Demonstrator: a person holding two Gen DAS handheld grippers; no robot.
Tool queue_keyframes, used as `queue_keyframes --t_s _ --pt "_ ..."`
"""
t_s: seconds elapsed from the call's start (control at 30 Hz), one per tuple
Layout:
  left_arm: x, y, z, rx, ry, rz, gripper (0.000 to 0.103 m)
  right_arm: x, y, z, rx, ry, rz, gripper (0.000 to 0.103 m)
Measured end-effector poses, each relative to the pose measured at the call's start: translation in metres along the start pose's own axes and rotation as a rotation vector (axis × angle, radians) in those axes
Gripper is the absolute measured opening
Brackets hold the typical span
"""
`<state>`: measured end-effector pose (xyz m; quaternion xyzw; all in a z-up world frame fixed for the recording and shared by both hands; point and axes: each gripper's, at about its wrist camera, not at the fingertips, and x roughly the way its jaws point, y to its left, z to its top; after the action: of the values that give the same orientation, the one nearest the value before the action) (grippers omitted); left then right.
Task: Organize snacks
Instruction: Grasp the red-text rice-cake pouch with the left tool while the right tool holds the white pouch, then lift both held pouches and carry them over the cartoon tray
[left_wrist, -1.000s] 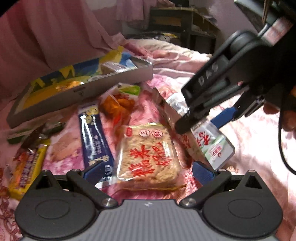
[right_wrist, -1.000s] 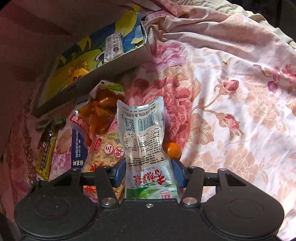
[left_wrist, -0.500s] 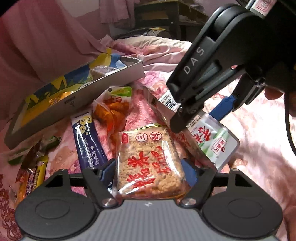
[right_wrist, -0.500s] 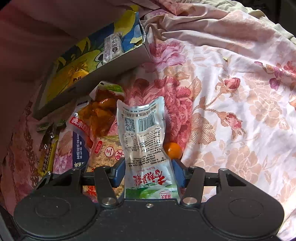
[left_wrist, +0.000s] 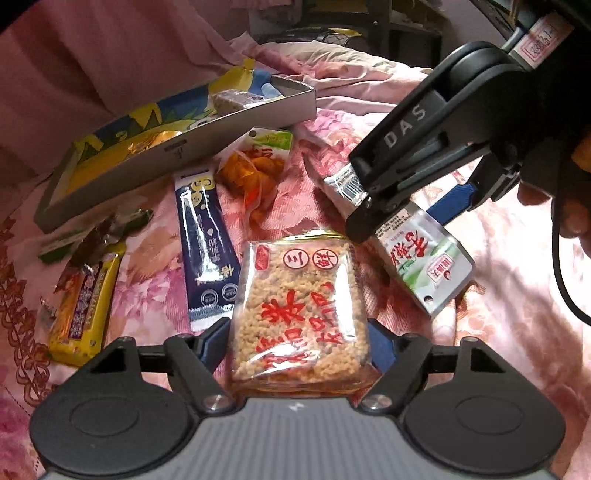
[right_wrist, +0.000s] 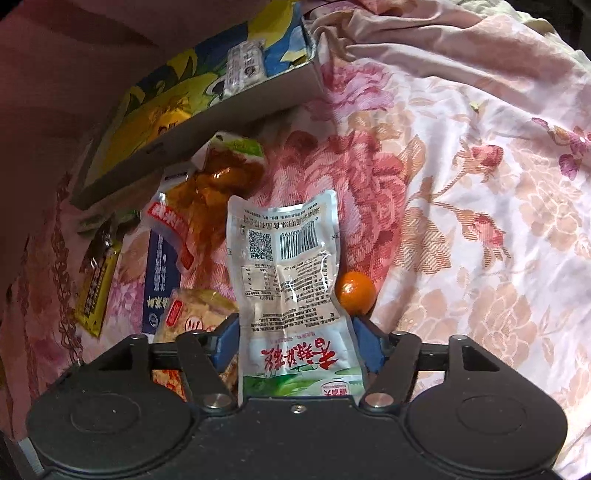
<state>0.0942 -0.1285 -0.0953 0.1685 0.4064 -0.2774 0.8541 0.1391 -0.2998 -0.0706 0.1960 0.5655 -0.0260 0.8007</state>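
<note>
My left gripper (left_wrist: 297, 347) has its blue fingers on both sides of a clear pack of rice crisp cake (left_wrist: 301, 306) with red lettering, closed against it on the bedspread. My right gripper (right_wrist: 297, 349) is shut on a silver pouch (right_wrist: 291, 280) with a barcode and holds it above the cloth; the pouch also shows in the left wrist view (left_wrist: 417, 254), under the right gripper's black body (left_wrist: 443, 144). A shallow tray (left_wrist: 177, 155) with a yellow and blue lining lies at the back left and holds a few snacks.
On the flowered bedspread lie a dark blue stick pack (left_wrist: 205, 243), an orange snack bag (left_wrist: 255, 173), a yellow bar (left_wrist: 85, 299) and a green wrapper (left_wrist: 96, 232). A small orange fruit (right_wrist: 356, 291) sits beside the pouch. Dark furniture (left_wrist: 369, 26) stands behind the bed.
My left gripper has moved forward over the rice crisp cake pack and its fingers have closed in on it. The right gripper still holds the silver pouch, about where it was.
</note>
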Motion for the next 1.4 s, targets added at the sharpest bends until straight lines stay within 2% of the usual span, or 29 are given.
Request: queue_keyframes --t_s 0.2,0.4,0.5,0.57,0.67,0.9,1.2,1.4 --pt "0.007 -0.005 0.002 0.047 0.004 0.015 0.087 0.008 0.008 0.0 -0.035 0.019 -0.016 0.083" --pt "0.012 0.001 0.005 -0.006 0.026 0.0 0.09 0.011 0.013 -0.003 -0.067 0.029 -0.023 0.084" --pt "0.011 0.003 0.005 -0.032 0.031 -0.002 0.086 0.007 0.01 -0.003 -0.051 0.015 -0.02 0.074" --pt "0.009 0.004 0.006 -0.028 0.029 -0.013 0.079 0.001 0.005 -0.003 -0.031 -0.005 -0.012 0.065" --pt "0.006 0.003 0.004 -0.022 0.025 -0.016 0.076 -0.004 -0.001 -0.003 0.003 -0.023 0.003 0.054" --pt "-0.005 0.008 0.003 -0.082 0.03 -0.028 0.075 -0.008 -0.003 -0.003 0.003 -0.042 0.016 0.038" --pt "-0.025 0.023 0.001 -0.203 0.003 -0.024 0.075 -0.021 -0.008 -0.01 0.04 -0.066 0.074 0.036" --pt "-0.045 0.032 0.002 -0.258 -0.071 -0.001 0.075 -0.043 -0.015 -0.009 0.1 -0.151 0.162 0.036"
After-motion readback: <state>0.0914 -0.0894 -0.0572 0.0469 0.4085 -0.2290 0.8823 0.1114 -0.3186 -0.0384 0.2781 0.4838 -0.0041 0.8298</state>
